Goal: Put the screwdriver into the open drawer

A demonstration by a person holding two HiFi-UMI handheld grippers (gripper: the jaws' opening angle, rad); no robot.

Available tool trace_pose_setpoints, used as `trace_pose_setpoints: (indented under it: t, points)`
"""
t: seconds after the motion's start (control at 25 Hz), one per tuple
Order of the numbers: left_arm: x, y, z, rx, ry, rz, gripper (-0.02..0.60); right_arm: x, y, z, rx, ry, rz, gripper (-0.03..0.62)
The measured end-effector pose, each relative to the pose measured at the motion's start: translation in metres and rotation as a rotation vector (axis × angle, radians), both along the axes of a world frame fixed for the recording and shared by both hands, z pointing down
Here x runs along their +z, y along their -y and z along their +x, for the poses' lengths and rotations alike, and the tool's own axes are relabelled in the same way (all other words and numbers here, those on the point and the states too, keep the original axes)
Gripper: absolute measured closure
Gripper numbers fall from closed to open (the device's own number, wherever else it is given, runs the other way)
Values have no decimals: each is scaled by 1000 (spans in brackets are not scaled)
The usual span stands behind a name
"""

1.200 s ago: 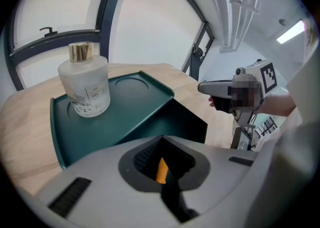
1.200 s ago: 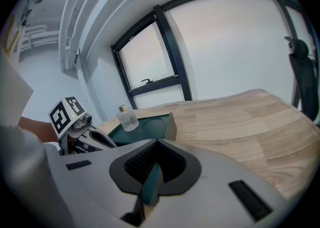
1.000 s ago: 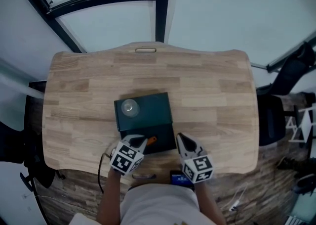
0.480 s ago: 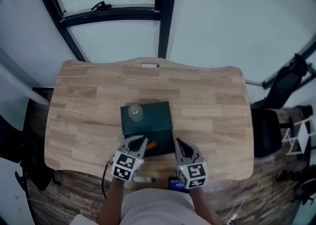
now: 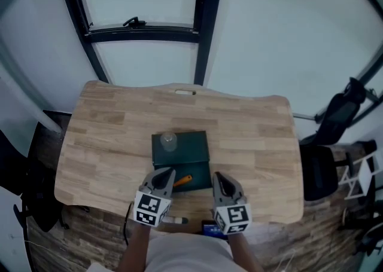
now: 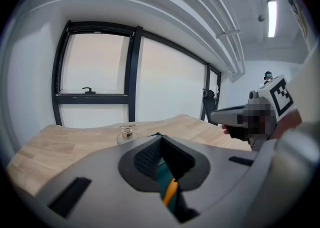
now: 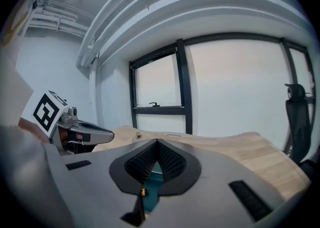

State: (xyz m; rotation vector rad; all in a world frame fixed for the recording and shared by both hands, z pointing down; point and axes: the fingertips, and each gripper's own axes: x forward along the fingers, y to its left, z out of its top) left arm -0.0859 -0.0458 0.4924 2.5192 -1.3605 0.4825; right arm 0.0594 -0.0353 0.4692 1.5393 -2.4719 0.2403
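Observation:
A dark green box stands on the wooden table, with its drawer pulled out toward me. The screwdriver, orange handle, lies in the drawer. My left gripper hangs shut and empty just left of the drawer's front. My right gripper is shut and empty at its right corner. In the left gripper view the closed jaws frame the orange handle below. The right gripper view shows its closed gripper over the teal drawer.
A small clear jar sits on top of the box. A black chair stands off the table's right side. A dark window frame runs behind the table. A small dark device lies at the near edge.
Both grippers have lifted and drawn back toward me from the drawer. The screwdriver stays lying in the drawer. The head view has tilted up, showing more window.

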Motion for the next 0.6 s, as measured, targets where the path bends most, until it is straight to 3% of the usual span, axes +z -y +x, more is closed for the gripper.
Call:
trace_pose_setpoints:
  t: [0.28,0.6]
  points:
    - [-21,-10,-5,-28,19,87,581,-10,-17,5,25,3,13,597]
    - [-21,-15,-9,-35,10,90,582,-13,-21,13,56,13,5,597]
